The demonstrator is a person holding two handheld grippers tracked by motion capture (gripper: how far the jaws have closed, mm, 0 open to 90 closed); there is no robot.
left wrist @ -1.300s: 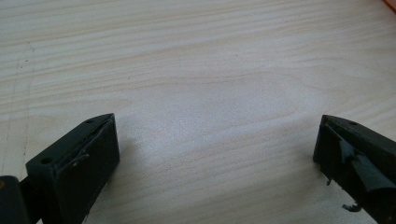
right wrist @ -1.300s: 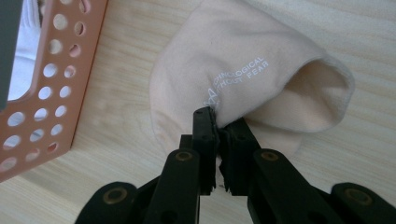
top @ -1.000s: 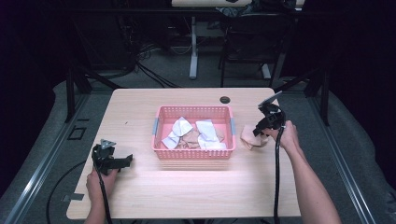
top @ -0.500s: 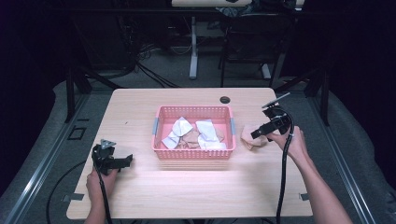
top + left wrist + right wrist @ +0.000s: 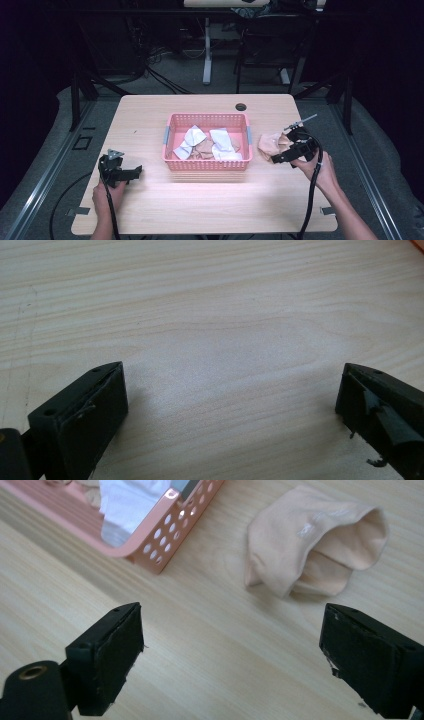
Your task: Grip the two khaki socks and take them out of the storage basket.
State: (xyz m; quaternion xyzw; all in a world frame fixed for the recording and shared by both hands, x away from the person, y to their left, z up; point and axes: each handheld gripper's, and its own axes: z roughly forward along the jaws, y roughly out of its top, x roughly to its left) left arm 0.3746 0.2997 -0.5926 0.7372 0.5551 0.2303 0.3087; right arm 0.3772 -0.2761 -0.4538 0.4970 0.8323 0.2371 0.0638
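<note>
Right gripper (image 5: 280, 158) has pulled back toward the person from the peach sock (image 5: 270, 145), its fingers just opened wide with nothing between them.

The sock lies loose on the wooden worktop (image 5: 200, 205), just right of the pink basket (image 5: 207, 162): soft knit, folded over itself, its open cuff gaping in the right gripper view (image 5: 310, 540). The basket is perforated plastic holding white and beige cloths (image 5: 212, 145), crumpled so their shapes are hard to tell; the right gripper view cuts off all but one corner of it. Left gripper (image 5: 132, 172) rests low at the worktop's left, fingers wide over bare pale woodgrain.
</note>
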